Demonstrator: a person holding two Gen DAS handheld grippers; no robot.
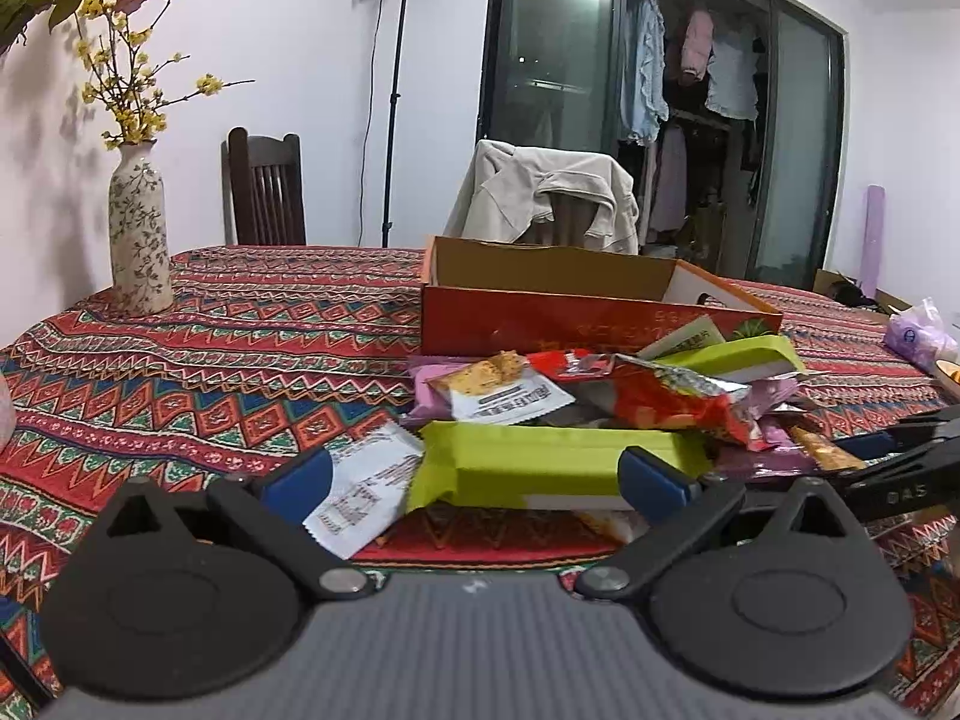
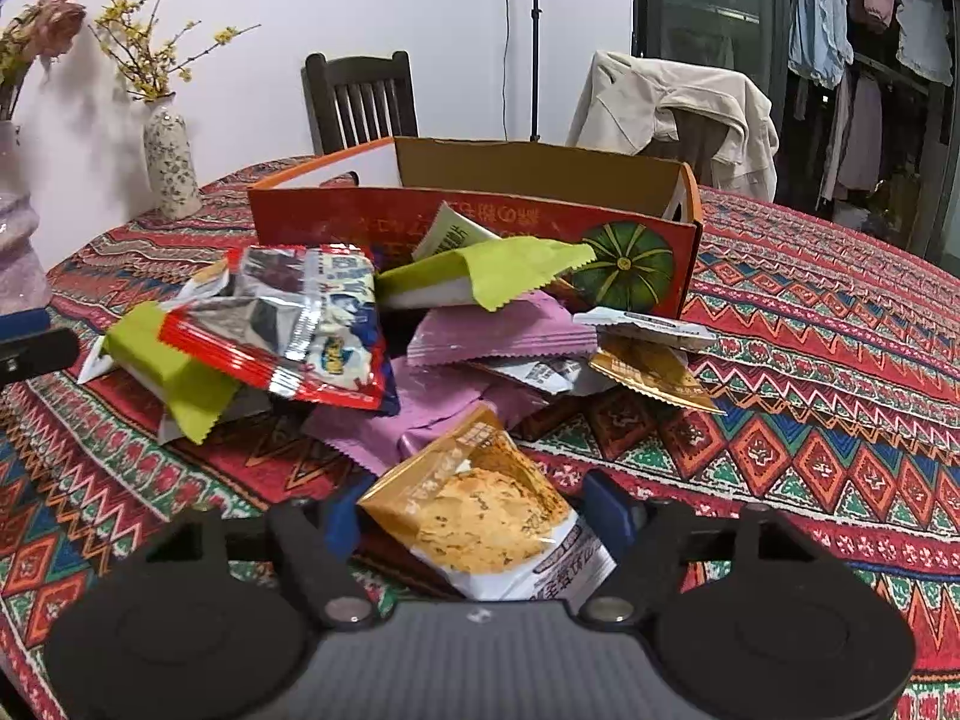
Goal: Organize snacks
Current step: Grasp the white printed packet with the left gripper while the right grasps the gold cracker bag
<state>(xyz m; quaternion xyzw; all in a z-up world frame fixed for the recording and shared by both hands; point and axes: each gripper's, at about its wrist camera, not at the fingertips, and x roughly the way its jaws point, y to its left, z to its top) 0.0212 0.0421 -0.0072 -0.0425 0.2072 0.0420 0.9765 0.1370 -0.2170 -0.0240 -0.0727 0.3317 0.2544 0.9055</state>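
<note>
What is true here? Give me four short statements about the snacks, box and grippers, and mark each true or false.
1. The cardboard box has a green pumpkin printed on it. True.
2. The snacks are all inside the box. False: the snack pile lies on the tablecloth in front of it.
3. A cracker packet sits between the right gripper fingers. True.
4. The vase holds red roses. False: yellow blossom sprigs.

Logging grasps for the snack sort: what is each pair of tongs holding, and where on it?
Left tongs: open around the green packet, nothing held. Right tongs: straddling the cracker packet across its middle; grip unclear.
</note>
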